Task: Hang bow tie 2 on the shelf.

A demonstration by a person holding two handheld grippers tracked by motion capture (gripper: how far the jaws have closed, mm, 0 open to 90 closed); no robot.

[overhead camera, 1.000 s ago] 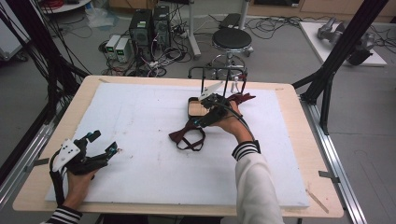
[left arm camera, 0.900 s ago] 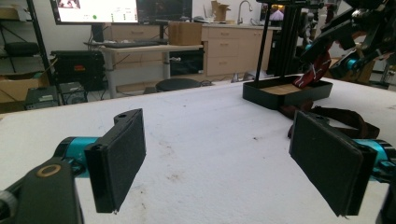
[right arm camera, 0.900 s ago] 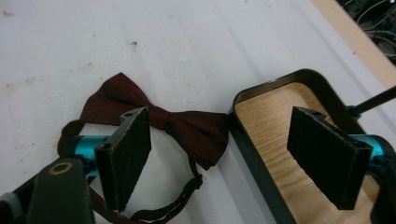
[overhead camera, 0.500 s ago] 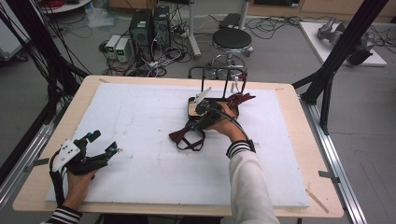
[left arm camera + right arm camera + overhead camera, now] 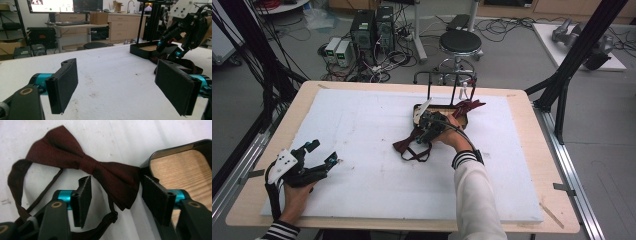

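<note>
Lowered since the earlier frame, the right tongs (image 5: 113, 195) have just been closing, with 1 wing of the dark red bow tie (image 5: 82, 162) between the jaws, not yet pinched. It lies on the white tabletop (image 5: 362, 125) beside a black tray (image 5: 180, 167). Nearer, the left tongs (image 5: 323, 152) rest released.

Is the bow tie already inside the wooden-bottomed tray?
No, the right gripper view shows the bow tie lying on the white table beside the tray, its wood floor bare.
</note>
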